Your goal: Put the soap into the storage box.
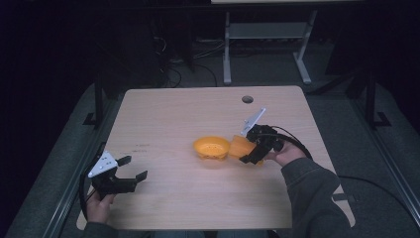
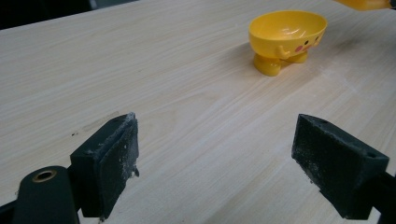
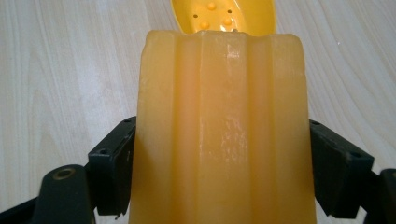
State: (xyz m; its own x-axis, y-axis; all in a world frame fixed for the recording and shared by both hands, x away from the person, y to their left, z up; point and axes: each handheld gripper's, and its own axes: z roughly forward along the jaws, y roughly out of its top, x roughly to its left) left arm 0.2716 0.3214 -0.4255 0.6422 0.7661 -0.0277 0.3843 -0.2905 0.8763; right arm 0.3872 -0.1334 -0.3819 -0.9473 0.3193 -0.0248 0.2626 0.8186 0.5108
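Ribbed translucent orange plastic cup (image 3: pixel 222 135) and footed yellow plastic bowl (image 1: pixel 211 148)
My right jaws clamp the cup, tilted toward the upright bowl just beyond it.
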